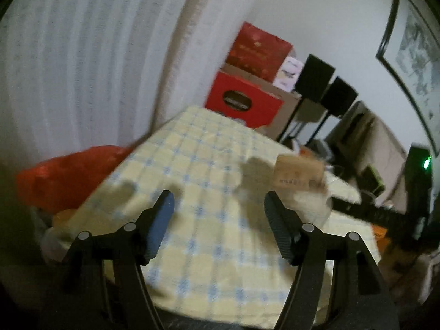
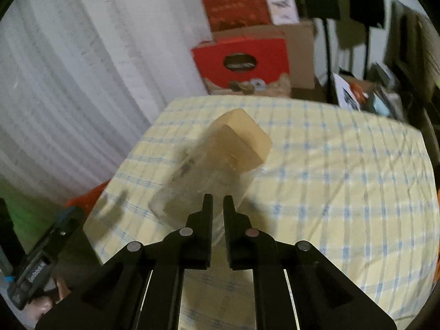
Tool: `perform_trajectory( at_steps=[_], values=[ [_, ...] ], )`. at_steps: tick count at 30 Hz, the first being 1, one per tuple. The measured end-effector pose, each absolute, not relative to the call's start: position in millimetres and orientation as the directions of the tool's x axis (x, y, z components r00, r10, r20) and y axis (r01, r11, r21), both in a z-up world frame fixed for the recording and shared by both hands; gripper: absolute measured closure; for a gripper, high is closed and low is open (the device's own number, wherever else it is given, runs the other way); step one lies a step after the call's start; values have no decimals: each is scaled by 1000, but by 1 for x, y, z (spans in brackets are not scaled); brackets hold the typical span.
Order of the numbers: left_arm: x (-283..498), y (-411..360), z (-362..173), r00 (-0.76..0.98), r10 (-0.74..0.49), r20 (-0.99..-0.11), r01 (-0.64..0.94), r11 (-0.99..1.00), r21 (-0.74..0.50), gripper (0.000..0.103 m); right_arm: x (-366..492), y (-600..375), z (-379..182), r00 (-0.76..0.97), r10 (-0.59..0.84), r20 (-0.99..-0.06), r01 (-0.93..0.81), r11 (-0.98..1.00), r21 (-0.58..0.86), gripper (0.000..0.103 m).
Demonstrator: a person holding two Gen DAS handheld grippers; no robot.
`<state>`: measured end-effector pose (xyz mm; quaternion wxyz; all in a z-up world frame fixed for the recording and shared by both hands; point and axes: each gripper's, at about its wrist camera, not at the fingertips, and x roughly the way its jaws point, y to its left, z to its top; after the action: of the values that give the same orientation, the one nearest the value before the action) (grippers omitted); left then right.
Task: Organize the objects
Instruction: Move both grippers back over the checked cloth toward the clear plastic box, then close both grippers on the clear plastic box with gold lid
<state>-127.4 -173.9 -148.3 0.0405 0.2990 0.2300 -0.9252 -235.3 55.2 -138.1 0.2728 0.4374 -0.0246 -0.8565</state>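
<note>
A clear plastic container (image 2: 220,159) with a beige lid (image 2: 242,137) tilts away from me over the yellow-and-blue checked tablecloth (image 2: 330,165). My right gripper (image 2: 218,198) is shut on its near edge, with only a narrow gap between the fingers. In the left wrist view the same container (image 1: 298,173) shows blurred at the right, above the cloth (image 1: 206,151), with its shadow beside it. My left gripper (image 1: 218,195) is open above the near part of the table, with nothing between its fingers. That gripper's body (image 2: 41,261) and a hand show at the lower left of the right wrist view.
Red gift boxes (image 1: 244,101) (image 2: 242,60) and a cardboard box (image 2: 299,55) are stacked beyond the table's far edge. A red bag (image 1: 68,176) lies off the left edge by the white curtain (image 1: 82,68). Black stands (image 1: 316,77) and clutter fill the right side.
</note>
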Motion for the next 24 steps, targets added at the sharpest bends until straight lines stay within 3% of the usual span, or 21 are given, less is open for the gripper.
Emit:
perform_trajectory(
  at_steps=[3,7,12,15,19,22,24],
  values=[
    [-157,-183,-144,-796,99,-597,212,-878,-429,24,-239,78,-138,-494,-493,-716,376,-864,335,76],
    [-200,-181,-148,-757,258,-600,120,-848,-516,23,-249,105,-136,-498,-561,-661,285,-826,486,54],
    [-246,-152,-160,-670,370,-643,28,-853,-520,23,-255,102,-150,-465,-593,-657,258,-801,540,54],
    [-264,-141,-173,-586,425,-690,13,-846,-532,34,-254,90,-160,-433,-601,-672,284,-798,531,54],
    [-227,-147,-172,-605,375,-702,65,-856,-513,30,-258,96,-153,-488,-551,-677,332,-834,440,53],
    [-191,-155,-174,-594,397,-700,108,-823,-558,29,-285,112,-142,-524,-531,-667,333,-848,413,38],
    [-187,-154,-177,-543,450,-709,71,-817,-572,30,-311,106,-145,-442,-556,-704,372,-827,421,42]
  ],
)
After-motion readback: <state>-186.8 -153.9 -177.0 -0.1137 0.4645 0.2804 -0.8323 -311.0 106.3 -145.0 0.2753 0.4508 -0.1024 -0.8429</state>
